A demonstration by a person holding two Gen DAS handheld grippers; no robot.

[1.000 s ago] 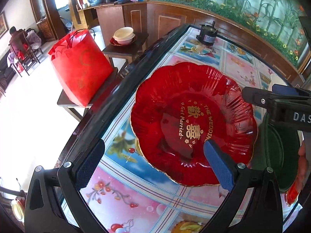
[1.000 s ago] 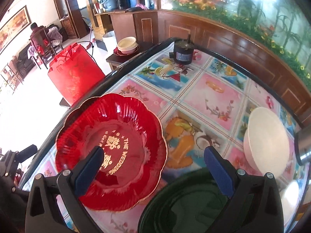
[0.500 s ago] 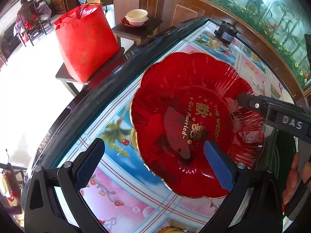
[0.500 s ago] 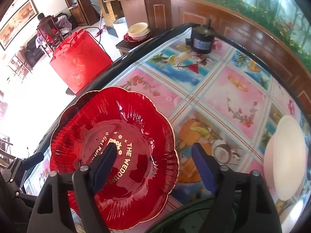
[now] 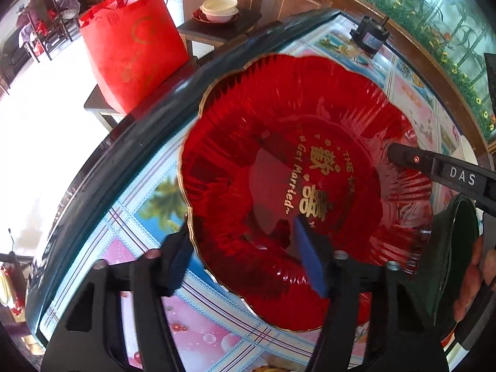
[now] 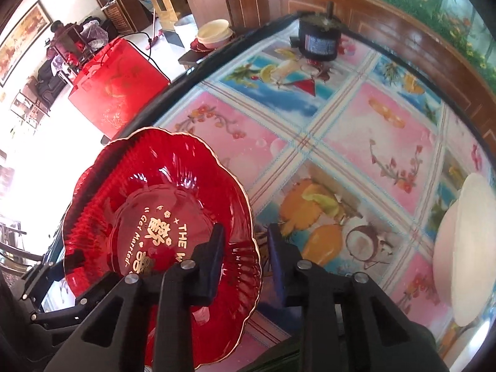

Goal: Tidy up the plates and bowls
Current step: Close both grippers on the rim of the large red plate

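A red scalloped wedding plate (image 5: 279, 161) with gold lettering fills the left wrist view and sits at lower left in the right wrist view (image 6: 148, 204). My left gripper (image 5: 245, 248) straddles its near rim, one finger outside and one inside, jaws partly closed around the rim. My right gripper (image 6: 245, 248) straddles the opposite rim, jaws narrowed around it. Whether either pad presses the plate is unclear. A dark green plate (image 5: 449, 248) lies to the right. A white bowl (image 6: 465, 248) sits at the right edge.
A patterned tablecloth (image 6: 356, 124) covers the dark-edged table. A black motor (image 6: 319, 40) stands at the far end. A red bag (image 5: 133, 46) and a stool with stacked bowls (image 5: 220, 9) stand beside the table. A wooden cabinet wall (image 6: 403, 31) runs behind.
Both grippers have moved in onto the red plate's rim from opposite sides and their jaws have narrowed. The plate looks tilted up in the right wrist view.
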